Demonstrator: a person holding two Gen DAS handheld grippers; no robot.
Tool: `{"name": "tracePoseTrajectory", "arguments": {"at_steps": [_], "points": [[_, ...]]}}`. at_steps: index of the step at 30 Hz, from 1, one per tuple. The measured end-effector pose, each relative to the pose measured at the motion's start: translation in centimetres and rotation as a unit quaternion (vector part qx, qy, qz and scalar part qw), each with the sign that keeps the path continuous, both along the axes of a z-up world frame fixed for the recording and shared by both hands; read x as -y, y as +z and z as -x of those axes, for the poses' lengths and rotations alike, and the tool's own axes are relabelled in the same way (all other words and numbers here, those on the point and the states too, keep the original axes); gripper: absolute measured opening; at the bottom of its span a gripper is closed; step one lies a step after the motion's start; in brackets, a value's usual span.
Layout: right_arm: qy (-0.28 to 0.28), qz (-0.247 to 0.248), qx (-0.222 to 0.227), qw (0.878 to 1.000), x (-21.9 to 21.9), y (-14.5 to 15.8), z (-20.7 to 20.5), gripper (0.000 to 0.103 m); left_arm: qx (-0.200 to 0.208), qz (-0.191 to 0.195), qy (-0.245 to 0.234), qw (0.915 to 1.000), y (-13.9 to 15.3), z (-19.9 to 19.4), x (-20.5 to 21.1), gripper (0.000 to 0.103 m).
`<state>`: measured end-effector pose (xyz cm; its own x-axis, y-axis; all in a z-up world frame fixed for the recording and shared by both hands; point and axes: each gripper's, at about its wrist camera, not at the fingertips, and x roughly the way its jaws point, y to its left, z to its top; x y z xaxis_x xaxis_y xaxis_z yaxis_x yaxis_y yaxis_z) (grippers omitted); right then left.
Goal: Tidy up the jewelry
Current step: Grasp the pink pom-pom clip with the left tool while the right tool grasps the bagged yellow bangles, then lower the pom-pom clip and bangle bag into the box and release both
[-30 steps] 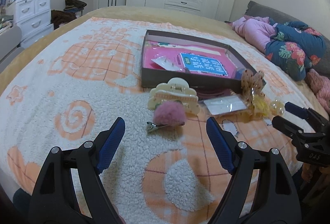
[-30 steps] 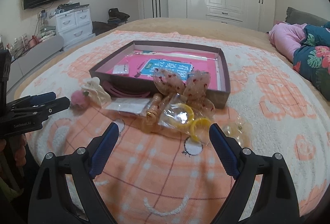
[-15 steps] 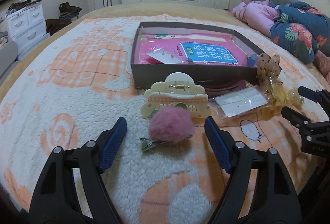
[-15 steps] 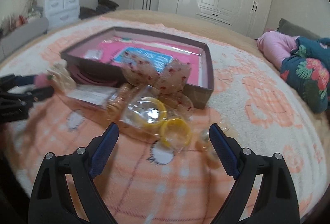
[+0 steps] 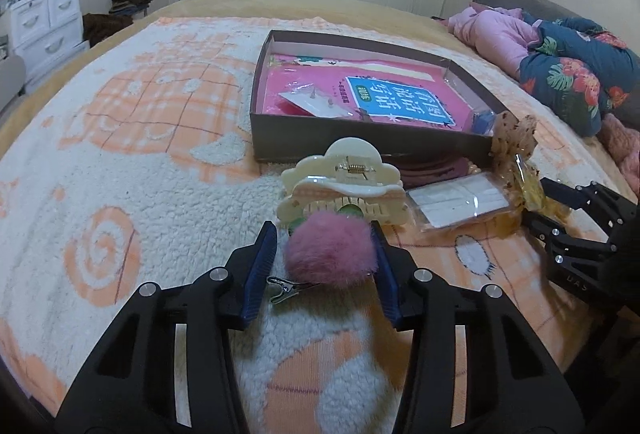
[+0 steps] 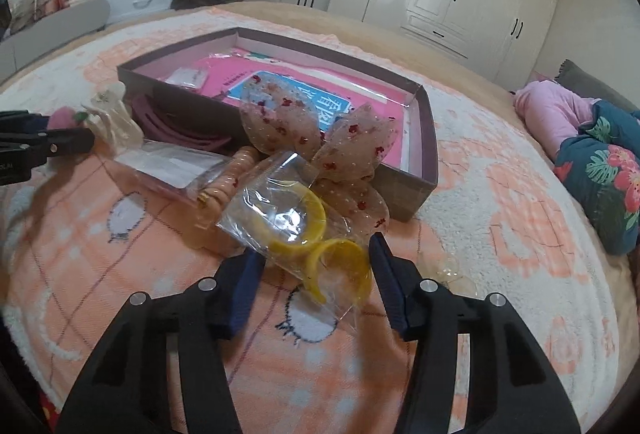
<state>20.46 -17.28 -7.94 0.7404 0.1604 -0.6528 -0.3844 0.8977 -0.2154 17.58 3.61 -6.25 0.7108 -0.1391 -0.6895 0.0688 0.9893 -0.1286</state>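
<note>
- We see the left gripper (image 5: 324, 254) with its blue pads bracketing a fluffy pink pom-pom hair clip (image 5: 331, 252) on the orange-and-white fleece blanket (image 5: 132, 170); whether the pads actually press the pom-pom we cannot tell.
- Just beyond the pom-pom we note a cream cloud-shaped claw clip (image 5: 346, 186).
- We see the right gripper (image 6: 316, 266) with jaws parted around a clear plastic bag of yellow bangles (image 6: 304, 230); grip is uncertain.
- Behind the bag we note a sheer beige bow with red specks (image 6: 316, 138) leaning on the shallow brown cardboard box (image 6: 424, 170), which holds a pink booklet (image 6: 360, 102).
</note>
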Motion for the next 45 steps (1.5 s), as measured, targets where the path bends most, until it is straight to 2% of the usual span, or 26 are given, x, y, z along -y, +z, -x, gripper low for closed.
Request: {"name": "tracePoseTrajectory", "arguments": {"at_steps": [8, 15, 29, 45], "points": [[0.004, -0.079, -0.004, 0.997, 1.6, 1.3, 1.8, 0.05, 0.0, 0.019, 0.002, 0.9998, 0.7, 1.6, -0.2, 0.037], [0.005, -0.141, -0.001, 0.99, 3.0, 3.1, 2.9, 0.05, 0.005, 0.018, -0.001, 0.9998, 1.7, 2.1, 0.4, 0.037], [-0.045, -0.145, 0.019, 0.988, 6.1, 5.1, 2.2, 0.05, 0.018, 0.02, -0.032, 0.9991, 3.7, 1.2, 3.3, 0.037], [-0.058, -0.151, 0.022, 0.987, 6.8, 6.1, 0.3, 0.05, 0.034, 0.018, -0.06, 0.9974, 6.3, -2.6, 5.3, 0.037]]}}
